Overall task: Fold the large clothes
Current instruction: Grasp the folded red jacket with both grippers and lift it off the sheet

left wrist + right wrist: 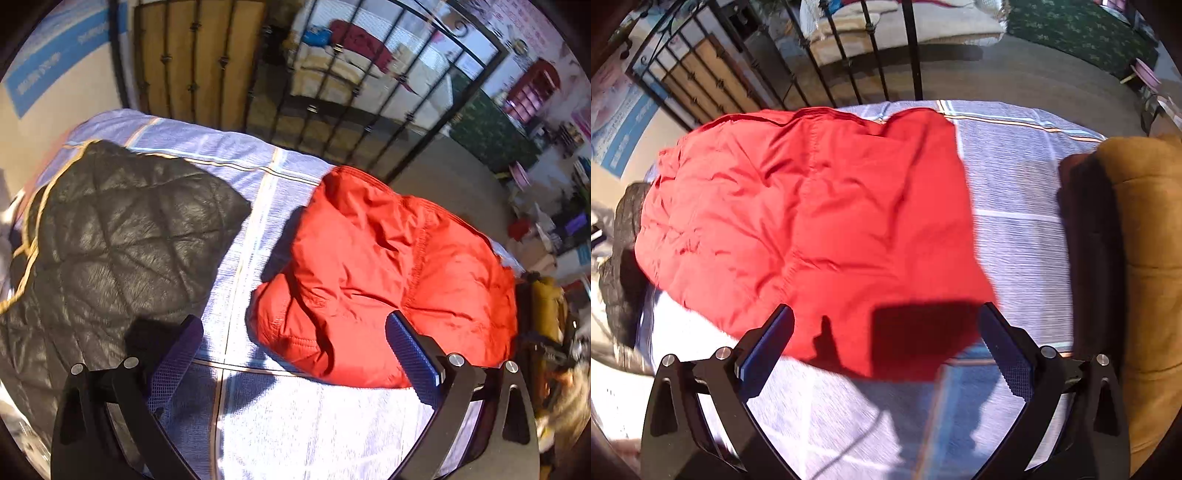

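Observation:
A red padded jacket (388,273) lies folded and bunched on the blue striped sheet (258,206); it also shows in the right wrist view (812,221), spread wider. A black quilted jacket (122,236) lies to its left, and its edge shows at the far left of the right wrist view (624,236). My left gripper (295,343) is open and empty, just short of the red jacket's near edge. My right gripper (886,332) is open and empty, above the red jacket's near hem.
A black metal bed frame (332,110) stands at the far edge of the bed. A brown garment (1145,258) lies at the right edge. Cluttered floor and shelves (546,206) lie beyond on the right.

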The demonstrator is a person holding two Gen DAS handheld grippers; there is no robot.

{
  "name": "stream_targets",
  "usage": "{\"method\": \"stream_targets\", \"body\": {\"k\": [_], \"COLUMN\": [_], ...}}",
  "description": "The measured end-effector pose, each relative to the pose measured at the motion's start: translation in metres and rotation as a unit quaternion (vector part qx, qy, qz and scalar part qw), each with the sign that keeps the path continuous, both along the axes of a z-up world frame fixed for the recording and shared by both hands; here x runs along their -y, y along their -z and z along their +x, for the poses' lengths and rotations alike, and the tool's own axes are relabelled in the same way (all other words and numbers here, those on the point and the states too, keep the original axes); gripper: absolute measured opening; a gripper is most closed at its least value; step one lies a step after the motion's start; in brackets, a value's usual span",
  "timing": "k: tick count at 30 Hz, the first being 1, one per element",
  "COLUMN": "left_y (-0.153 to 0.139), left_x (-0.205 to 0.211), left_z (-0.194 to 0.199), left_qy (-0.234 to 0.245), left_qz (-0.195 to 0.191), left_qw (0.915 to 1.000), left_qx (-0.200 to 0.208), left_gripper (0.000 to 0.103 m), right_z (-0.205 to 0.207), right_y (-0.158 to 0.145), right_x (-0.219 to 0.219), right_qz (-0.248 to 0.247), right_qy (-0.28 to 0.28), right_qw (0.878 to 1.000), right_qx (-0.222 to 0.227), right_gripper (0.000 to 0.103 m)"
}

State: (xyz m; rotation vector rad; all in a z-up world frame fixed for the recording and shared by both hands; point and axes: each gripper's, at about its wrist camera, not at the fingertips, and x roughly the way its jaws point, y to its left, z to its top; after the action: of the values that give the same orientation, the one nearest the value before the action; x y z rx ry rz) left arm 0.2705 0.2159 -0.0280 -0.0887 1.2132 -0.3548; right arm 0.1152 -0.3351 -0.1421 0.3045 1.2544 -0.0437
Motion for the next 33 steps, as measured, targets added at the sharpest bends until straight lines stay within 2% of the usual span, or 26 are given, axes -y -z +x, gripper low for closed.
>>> {"method": "stream_targets", "body": {"k": [4,7,9,11,14,19,26,30,33], "left_y": [-0.008,0.014,0.041,0.067,0.095,0.122,0.159,0.185,0.199], "left_x": [0.019,0.043,0.057,0.066,0.073,0.075,0.071,0.067,0.071], "left_z": [0.030,0.052,0.062,0.067,0.067,0.071,0.093,0.104,0.108], "left_qy": [0.070,0.091,0.094,0.088,0.077,0.082,0.073,0.060,0.044], "left_qz": [0.016,0.024,0.030,0.035,0.016,0.010,-0.023,-0.069,-0.087], "left_qw": [0.9974,0.9955,0.9949,0.9947,0.9950,0.9938,0.9891,0.9821,0.9784], "left_qx": [0.010,-0.007,-0.020,-0.039,-0.061,-0.074,-0.126,-0.165,-0.182], "left_gripper": [0.097,0.097,0.097,0.097,0.097,0.097,0.098,0.099,0.099], "right_z": [0.010,0.020,0.031,0.042,0.049,0.056,0.072,0.076,0.075], "right_y": [-0.030,-0.026,-0.010,0.018,0.048,0.078,0.111,0.134,0.143], "right_x": [0.041,0.062,0.065,0.069,0.076,0.089,0.085,0.085,0.083], "right_qz": [0.026,0.066,0.076,0.110,0.160,0.183,0.221,0.265,0.278], "right_qy": [-0.020,-0.012,-0.006,0.013,0.036,0.055,0.037,0.045,0.060], "right_qw": [0.999,0.998,0.997,0.994,0.986,0.981,0.973,0.961,0.958], "right_qx": [-0.005,-0.006,-0.011,-0.019,-0.017,-0.025,-0.046,-0.064,-0.049], "right_gripper": [0.097,0.097,0.097,0.097,0.098,0.097,0.097,0.098,0.099]}}
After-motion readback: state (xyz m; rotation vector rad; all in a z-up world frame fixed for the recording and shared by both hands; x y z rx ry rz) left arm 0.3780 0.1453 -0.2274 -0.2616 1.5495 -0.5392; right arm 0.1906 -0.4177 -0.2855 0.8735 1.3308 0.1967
